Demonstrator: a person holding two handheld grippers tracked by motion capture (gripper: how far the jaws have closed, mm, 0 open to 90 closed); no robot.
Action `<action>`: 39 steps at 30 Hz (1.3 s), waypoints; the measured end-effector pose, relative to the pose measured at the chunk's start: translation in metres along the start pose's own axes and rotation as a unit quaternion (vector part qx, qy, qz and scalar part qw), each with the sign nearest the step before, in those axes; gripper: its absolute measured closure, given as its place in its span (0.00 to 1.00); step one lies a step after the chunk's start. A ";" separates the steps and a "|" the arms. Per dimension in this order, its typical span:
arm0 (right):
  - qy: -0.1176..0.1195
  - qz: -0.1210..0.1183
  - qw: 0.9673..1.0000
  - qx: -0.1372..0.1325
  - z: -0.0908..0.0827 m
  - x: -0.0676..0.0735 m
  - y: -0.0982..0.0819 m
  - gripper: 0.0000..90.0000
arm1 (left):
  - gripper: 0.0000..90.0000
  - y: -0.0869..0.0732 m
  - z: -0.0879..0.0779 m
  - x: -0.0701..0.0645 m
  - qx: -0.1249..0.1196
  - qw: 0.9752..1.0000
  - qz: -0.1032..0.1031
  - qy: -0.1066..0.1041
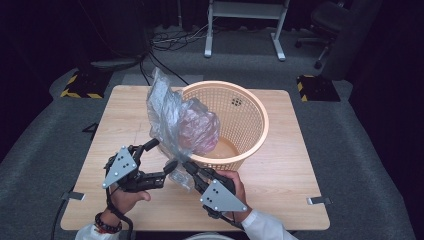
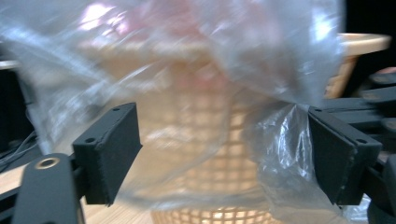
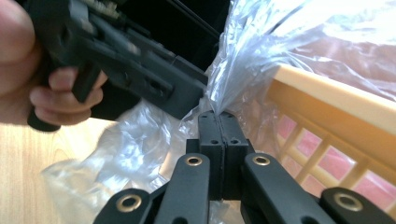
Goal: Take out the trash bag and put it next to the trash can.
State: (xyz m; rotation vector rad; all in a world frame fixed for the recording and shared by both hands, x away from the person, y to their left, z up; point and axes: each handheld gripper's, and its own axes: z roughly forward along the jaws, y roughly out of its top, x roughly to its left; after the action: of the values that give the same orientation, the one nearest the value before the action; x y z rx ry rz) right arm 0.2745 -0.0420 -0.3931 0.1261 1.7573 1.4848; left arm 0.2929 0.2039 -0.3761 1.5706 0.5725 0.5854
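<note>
Bag: clear plastic bag (image 1: 182,125) draped half over the near rim of the basket (image 1: 252,117), not yet lining it.
Right fingers (image 3: 218,122): pinched on the bag's edge, beside the rim.
Left fingers (image 2: 119,149): spread wide, bag film between, unpressed.
Left to do: I judge spreading the mouth round the rim.
</note>
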 end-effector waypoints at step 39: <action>0.018 -0.092 0.996 0.004 -0.006 0.026 -0.017 0.83 | 0.99 0.008 0.016 0.002 0.031 0.996 0.069 0.048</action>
State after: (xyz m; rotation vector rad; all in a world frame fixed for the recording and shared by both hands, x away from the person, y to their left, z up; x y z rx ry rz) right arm 0.2608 -0.0372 -0.4215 -0.0573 1.7545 1.3544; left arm 0.3050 0.1926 -0.3687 1.6552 0.5618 0.7562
